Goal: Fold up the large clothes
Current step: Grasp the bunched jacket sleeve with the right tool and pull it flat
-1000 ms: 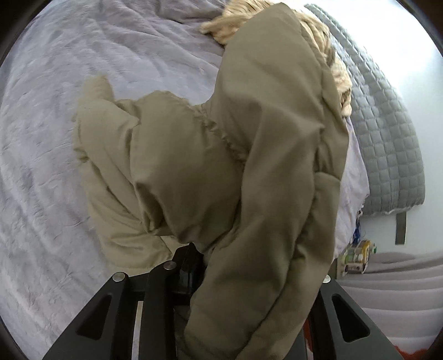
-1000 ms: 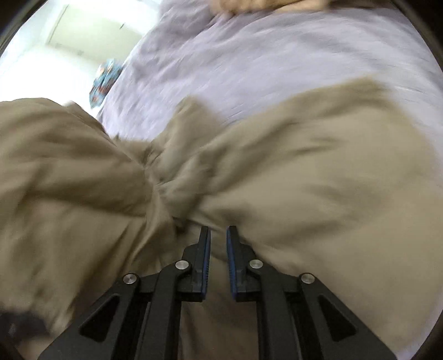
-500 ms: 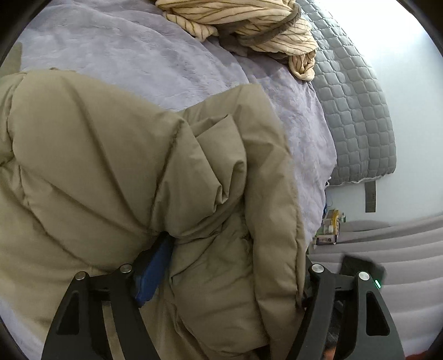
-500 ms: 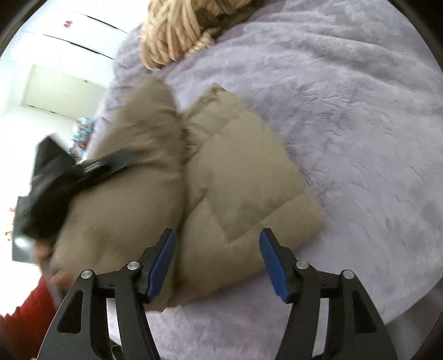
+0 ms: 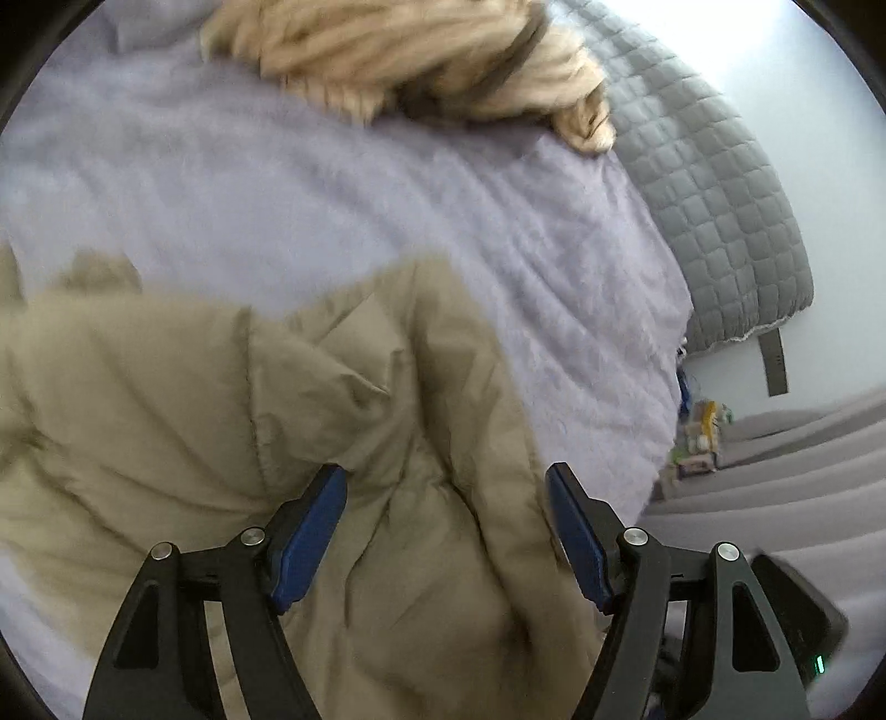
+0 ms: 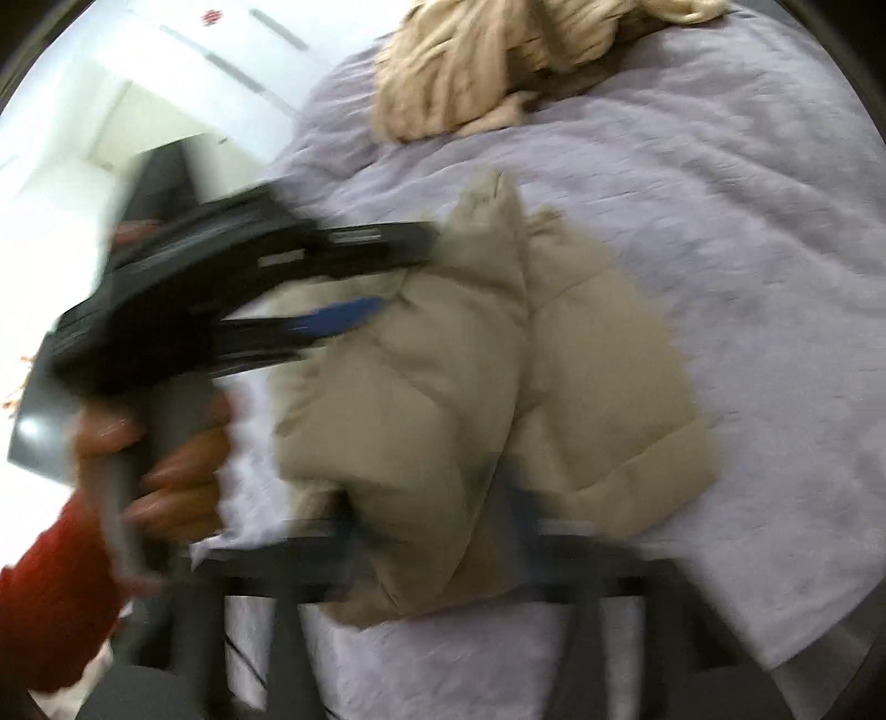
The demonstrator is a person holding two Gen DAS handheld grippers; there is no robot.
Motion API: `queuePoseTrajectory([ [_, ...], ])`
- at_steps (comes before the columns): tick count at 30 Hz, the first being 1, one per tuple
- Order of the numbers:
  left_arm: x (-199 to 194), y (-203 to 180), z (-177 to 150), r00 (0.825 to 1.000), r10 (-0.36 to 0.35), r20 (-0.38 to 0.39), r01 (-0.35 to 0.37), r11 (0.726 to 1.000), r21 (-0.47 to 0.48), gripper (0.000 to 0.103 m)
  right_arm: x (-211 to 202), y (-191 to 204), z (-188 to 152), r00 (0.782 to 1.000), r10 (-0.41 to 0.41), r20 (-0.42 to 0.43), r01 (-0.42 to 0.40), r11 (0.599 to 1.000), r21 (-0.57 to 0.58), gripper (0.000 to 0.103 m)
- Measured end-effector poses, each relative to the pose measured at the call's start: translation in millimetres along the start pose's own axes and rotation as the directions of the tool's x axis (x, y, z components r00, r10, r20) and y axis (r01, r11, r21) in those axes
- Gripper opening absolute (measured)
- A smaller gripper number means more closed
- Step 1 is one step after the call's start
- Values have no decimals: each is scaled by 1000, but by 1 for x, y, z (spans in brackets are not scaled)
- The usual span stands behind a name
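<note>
Folding the puffy tan jacket [image 5: 343,443] on the bed [image 5: 332,210]: left gripper [image 5: 446,531] fingers wide open, holding nothing; right gripper [image 6: 437,531] fingers closing, empty, I think. Next, grab another edge.

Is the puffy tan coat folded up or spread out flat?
Folded: the coat lies bunched in a compact, doubled-over bundle on the blanket.

The khaki jacket [image 5: 343,421] is matt, quilted, puffy cloth, creased along its seams. Under it the lavender blanket [image 5: 332,188] looks soft and plushy. Beyond the jacket lies a cream ribbed knit [image 5: 421,50]; beside that, a grey stitched quilt [image 5: 720,210].
</note>
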State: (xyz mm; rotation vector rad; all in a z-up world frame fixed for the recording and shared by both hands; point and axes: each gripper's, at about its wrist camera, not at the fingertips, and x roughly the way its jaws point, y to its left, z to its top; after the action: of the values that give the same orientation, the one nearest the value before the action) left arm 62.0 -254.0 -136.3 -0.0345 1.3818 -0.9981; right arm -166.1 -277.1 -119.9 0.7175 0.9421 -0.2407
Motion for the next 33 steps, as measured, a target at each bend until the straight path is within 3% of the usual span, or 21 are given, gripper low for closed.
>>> queuePoseTrajectory([
  [2, -30, 0, -3, 990, 84, 110, -88, 996, 28, 74, -1, -20, 0, 998, -65, 7, 64, 996, 58, 13],
  [5, -62, 21, -12, 937, 256, 238, -258, 966, -19, 74, 5, -50, -5, 996, -79, -33, 83, 985, 153, 13],
  [9, -57, 65, -22, 886, 408, 220, -391, 913, -117, 74, 15, -66, -12, 991, -121, -54, 128, 978, 165, 13],
  [12, -34, 78, -26, 873, 446, 200, -426, 894, -137, 74, 24, -75, -12, 991, -121, -65, 131, 975, 179, 13],
  [15, -8, 65, -19, 848, 487, 210, -480, 873, -88, 74, 31, -89, -18, 988, -134, -78, 147, 968, 201, 13],
  [19, 18, 48, -5, 840, 497, 216, -501, 864, -40, 74, 38, -108, -23, 984, -152, -89, 169, 959, 228, 13],
  [22, 37, 36, 0, 823, 521, 226, -536, 844, 6, 83, 48, -122, -20, 985, -138, -103, 161, 951, 264, 15],
  [25, 50, 32, 1, 807, 549, 219, -568, 823, 28, 83, 49, -129, -18, 983, -125, -137, 160, 945, 286, 19],
  [28, 50, 36, 2, 810, 547, 209, -564, 825, 27, 83, 29, -134, -12, 981, -131, -142, 170, 938, 303, 31],
  [33, 52, 41, 3, 814, 544, 205, -557, 830, 9, 83, -20, -130, 5, 990, -136, -22, 137, 953, 271, 33],
])
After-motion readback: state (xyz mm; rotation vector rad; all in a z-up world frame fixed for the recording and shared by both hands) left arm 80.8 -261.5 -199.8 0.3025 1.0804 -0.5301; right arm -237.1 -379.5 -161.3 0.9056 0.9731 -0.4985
